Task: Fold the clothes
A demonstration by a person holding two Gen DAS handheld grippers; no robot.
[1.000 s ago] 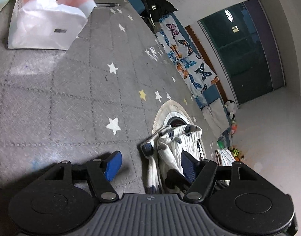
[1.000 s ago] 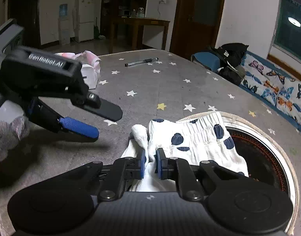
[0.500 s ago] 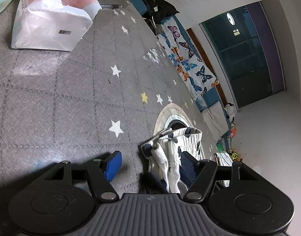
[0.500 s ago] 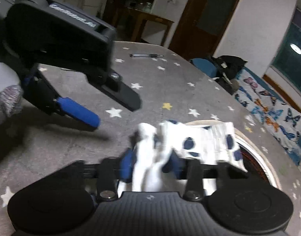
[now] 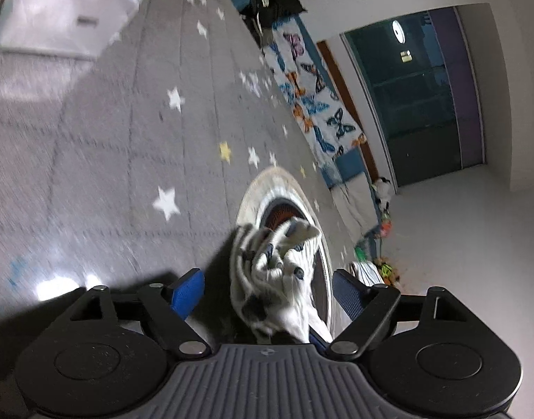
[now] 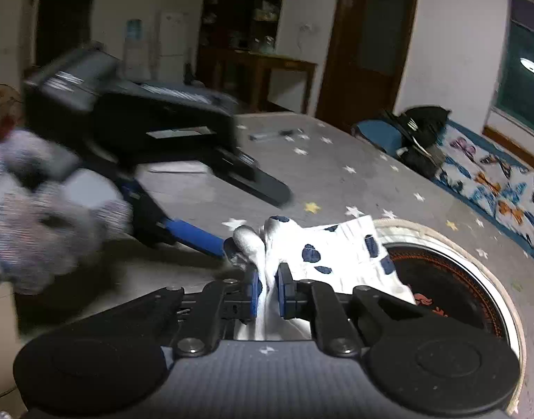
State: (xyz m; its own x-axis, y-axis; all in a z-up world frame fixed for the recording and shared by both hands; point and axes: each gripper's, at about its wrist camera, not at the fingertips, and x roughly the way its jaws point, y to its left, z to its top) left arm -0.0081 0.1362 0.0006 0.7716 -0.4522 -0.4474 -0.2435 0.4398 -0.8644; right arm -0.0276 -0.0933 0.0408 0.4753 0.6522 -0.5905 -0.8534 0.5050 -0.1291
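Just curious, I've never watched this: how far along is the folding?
Early on. Nothing looks folded yet: the spotted white garment is bunched. In hand: the right tongs pinch its edge, while the left tongs, just opened wider, straddle it without gripping. Spreading and folding on the star-patterned cover remain.

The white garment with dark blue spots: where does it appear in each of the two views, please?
Left wrist view: the white garment is low in the middle, bunched between the open left gripper fingers.
Right wrist view: it is low in the middle, pinched by the right gripper.
Shared landmark: the round mat, partly under the garment.
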